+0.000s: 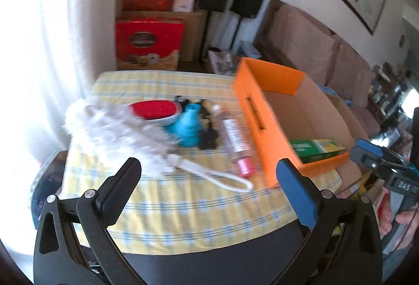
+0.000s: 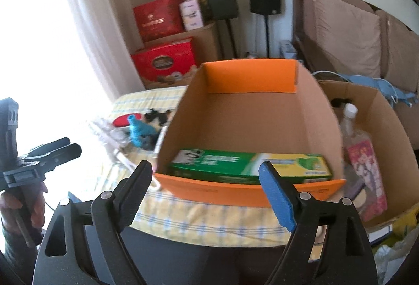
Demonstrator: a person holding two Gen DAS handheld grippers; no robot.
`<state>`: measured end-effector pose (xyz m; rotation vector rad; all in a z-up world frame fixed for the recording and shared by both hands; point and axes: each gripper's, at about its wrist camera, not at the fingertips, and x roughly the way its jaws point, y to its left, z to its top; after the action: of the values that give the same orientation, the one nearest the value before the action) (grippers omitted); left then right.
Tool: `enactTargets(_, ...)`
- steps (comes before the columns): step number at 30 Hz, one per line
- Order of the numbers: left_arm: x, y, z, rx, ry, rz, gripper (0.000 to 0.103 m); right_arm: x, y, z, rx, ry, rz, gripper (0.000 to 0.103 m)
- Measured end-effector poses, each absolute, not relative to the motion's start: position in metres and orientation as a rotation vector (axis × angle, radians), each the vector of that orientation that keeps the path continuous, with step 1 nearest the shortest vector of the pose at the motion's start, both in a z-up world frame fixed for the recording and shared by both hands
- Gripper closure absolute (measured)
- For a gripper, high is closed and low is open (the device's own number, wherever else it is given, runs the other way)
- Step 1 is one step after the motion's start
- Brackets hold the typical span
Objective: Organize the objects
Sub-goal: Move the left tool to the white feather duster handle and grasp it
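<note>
1. Black and blue pads are standing wide apart on the left tongs, released and gripping nothing, hovering above the near edge of the worktop with its yellow checked cloth.
2. Just beyond them the white fluffy duster is lying slantwise, its looped plastic handle pointing toward the tongs. It looks very light and soft; the stiff handle seems the sensible place to take hold, since the fluff would only squash and slip.
3. Past the duster, the red-topped lint brush, a turquoise rubbery piece and some black clips are crowding together, touching or nearly so.
4. Beside them the clear spray bottle with a pink cap is lying on its side, rigid, smooth and likely to roll; gripping across its middle looks safest.
5. The right tongs are likewise gaping and empty, facing the orange cardboard box.
6. Inside that box a green carton is resting along the near wall; the remaining loose things are waiting just left of the box.
</note>
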<state>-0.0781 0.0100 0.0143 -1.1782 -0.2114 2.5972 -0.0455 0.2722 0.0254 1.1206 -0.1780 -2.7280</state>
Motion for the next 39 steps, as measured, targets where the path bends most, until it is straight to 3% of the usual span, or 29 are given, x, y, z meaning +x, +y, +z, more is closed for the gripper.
enactTargets(14, -0.091, -0.075, -0.030, -1.299, -0.361, 2.724, 0.000, -0.070, 0.179, 0.003, 1.132, -0.039, -2.572, 0.017)
enactTargets(29, -0.138, -0.076, -0.067, -1.391, -0.483, 2.639, 0.001, -0.108, 0.123, -0.042, 1.187, 0.056, -2.489, 0.017)
enactTargets(34, -0.153, -0.068, -0.080, -1.432, -0.485, 2.620, 0.012, -0.114, 0.112, -0.051, 1.189, 0.196, -2.530, 0.016)
enactTargets(39, -0.164, -0.070, -0.089, -1.458, -0.516, 2.604, 0.038, -0.116, 0.099, -0.054, 1.166, 0.292, -2.516, 0.016)
